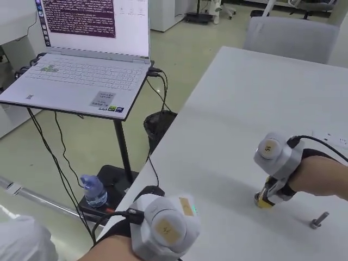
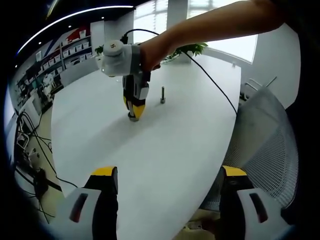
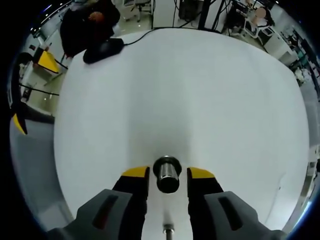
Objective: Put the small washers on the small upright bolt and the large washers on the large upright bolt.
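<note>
The right gripper [image 3: 167,176] points down at the white table [image 1: 244,109], its yellow-tipped jaws straddling the large upright bolt [image 3: 167,170]. A thin gap shows on each side, so it is parted around the bolt rather than clamped, probably lining up over the shaft or steadying it. The bolt is dull grey metal, round-topped and dark at its centre. In the head view it sits at 4 o'clock. The small upright bolt [image 2: 162,95], a slim metal pin on a wider base, stands near it at 2 o'clock in the left gripper view. The left gripper [image 2: 169,171] waits well back over the smooth matte tabletop, jaws spread wide and empty.
</note>
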Tool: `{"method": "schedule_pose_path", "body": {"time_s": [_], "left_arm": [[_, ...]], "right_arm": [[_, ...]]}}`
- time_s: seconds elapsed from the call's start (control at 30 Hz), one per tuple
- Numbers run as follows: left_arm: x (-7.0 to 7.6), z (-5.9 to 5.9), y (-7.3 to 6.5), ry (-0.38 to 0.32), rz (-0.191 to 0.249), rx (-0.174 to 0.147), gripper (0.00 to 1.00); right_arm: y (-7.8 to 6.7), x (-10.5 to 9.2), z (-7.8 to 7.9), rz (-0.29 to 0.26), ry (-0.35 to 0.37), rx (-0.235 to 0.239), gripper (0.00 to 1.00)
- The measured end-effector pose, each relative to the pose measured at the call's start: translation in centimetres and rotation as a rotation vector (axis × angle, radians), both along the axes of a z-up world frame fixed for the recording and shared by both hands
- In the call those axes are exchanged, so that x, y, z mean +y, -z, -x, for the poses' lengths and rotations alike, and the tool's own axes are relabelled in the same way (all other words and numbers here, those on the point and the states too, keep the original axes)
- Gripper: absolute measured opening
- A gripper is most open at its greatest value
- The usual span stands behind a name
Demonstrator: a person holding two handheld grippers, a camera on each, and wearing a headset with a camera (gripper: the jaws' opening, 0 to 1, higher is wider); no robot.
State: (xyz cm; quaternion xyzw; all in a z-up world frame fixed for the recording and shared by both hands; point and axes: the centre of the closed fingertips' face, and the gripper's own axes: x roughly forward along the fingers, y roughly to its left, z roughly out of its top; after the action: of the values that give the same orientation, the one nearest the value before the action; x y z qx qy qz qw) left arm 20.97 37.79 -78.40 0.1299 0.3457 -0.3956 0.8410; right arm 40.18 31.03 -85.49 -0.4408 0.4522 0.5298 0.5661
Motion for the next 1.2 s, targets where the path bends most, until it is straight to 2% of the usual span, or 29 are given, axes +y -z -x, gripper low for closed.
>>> {"method": "schedule_pose_path", "body": {"time_s": [0.3,0.67,0.97,1.2], "left_arm": [[-0.3,-0.3,-0.2,0.000,0.006,-0.008,0.84],[-0.5,-0.8,-0.4,-0.004,0.010,-0.020,0.84],[-0.7,-0.8,-0.5,-0.001,0.009,-0.027,0.85],[-1.0,-0.9,-0.8,0.003,0.014,-0.039,0.85]], "right_arm": [[-1.4,-0.2,0.0,-0.034,-0.016,-0.016,0.35],[-4.4,-1.3,0.1,-0.108,-0.016,-0.061,0.37],[-6.5,-3.3,0.8,-0.166,0.016,-0.090,0.39],[-8.6,-5.3,1.9,-0.229,0.070,-0.110,0.40]]}}
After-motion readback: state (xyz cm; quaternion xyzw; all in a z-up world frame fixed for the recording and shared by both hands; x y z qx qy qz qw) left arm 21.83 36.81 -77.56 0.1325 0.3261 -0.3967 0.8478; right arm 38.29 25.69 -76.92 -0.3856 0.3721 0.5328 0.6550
